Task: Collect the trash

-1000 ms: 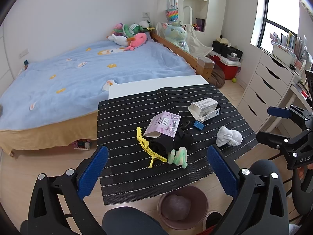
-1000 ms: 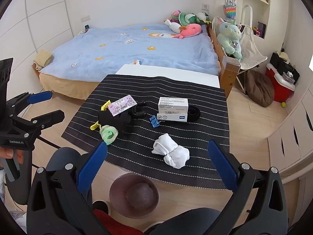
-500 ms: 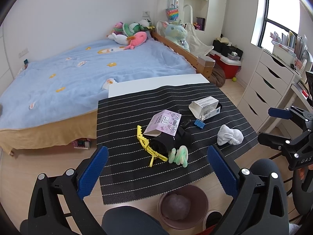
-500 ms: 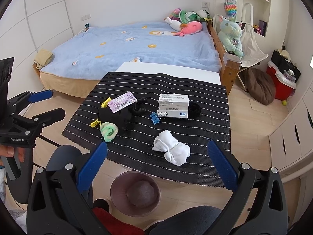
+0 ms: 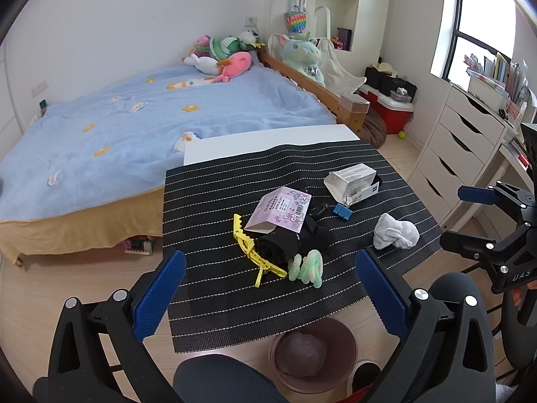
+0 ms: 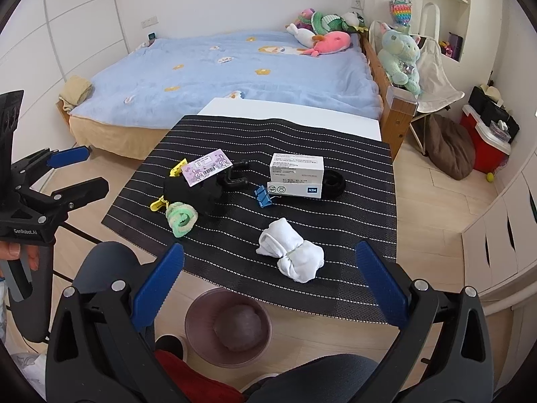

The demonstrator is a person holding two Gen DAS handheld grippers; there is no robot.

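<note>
the left gripper (image 5: 268,288) hangs wide open at the bottom of its frame, holding nothing; the right gripper (image 6: 270,278) is the same, wide open and empty, low in its own frame. both hover over the near edge of the bench (image 6: 302,114), clear of everything on the striped mat (image 6: 352,228).

just above the right gripper, lower centre of its frame, lies the white wad (image 6: 292,250), a knotted bundle whose long axis runs from upper left to lower right. it is the nearest thing to that gripper. in the left view the same wad (image 5: 396,231) sits off to the right, so the right hand looks better placed for it.

ahead of the left gripper, centre of its frame, is a heap: a green scrunchie (image 5: 306,268), a yellow clip (image 5: 255,252) lying roughly along the line of sight, a black bundle (image 5: 288,243) and a pink card (image 5: 280,210) resting on top. further up and right stand a white box (image 5: 352,181) and a blue binder clip (image 5: 342,209) touching it.

the bin (image 6: 228,327) is on the floor below the bench edge, at bottom centre in both views, between the grippers and the person's knees, with a crumpled lump already in it. no pick has begun yet.
</note>
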